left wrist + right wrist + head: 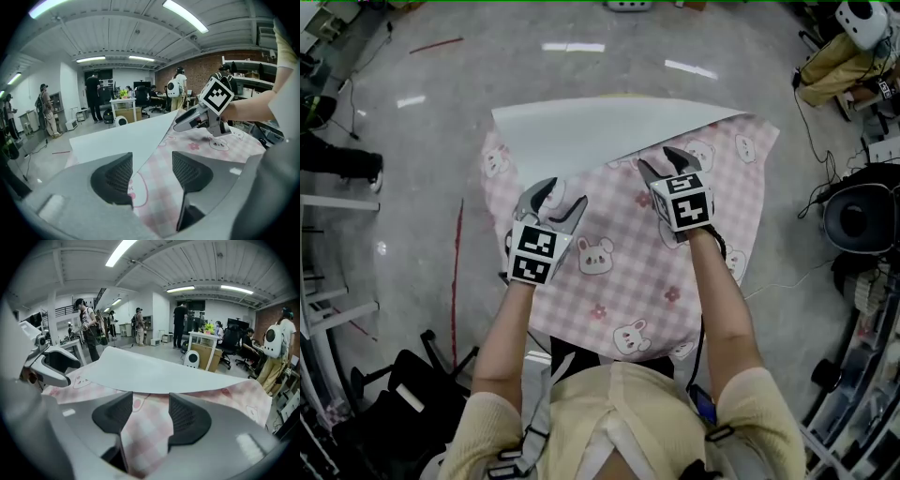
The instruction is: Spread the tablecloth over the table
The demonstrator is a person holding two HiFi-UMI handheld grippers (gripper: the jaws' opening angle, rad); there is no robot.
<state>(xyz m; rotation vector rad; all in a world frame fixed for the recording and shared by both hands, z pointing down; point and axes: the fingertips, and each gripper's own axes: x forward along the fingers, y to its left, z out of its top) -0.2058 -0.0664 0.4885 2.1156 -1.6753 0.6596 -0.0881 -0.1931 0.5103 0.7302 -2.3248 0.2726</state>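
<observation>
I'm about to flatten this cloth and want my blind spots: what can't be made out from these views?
Table top: all views, covered by the pink checked bunny-print tablecloth.
Cloth beneath the white folded-back flap: head view, flap covers it.
Near hem: head view, behind the person's pale-yellow top.
Whether the open left gripper and right gripper touch the cloth: unclear in every view.

We logged a pale yellow top with short ribbed sleeves and dark straps. Left gripper and right gripper were grey, with black ribbed pads and white cubes carrying black square markers.
</observation>
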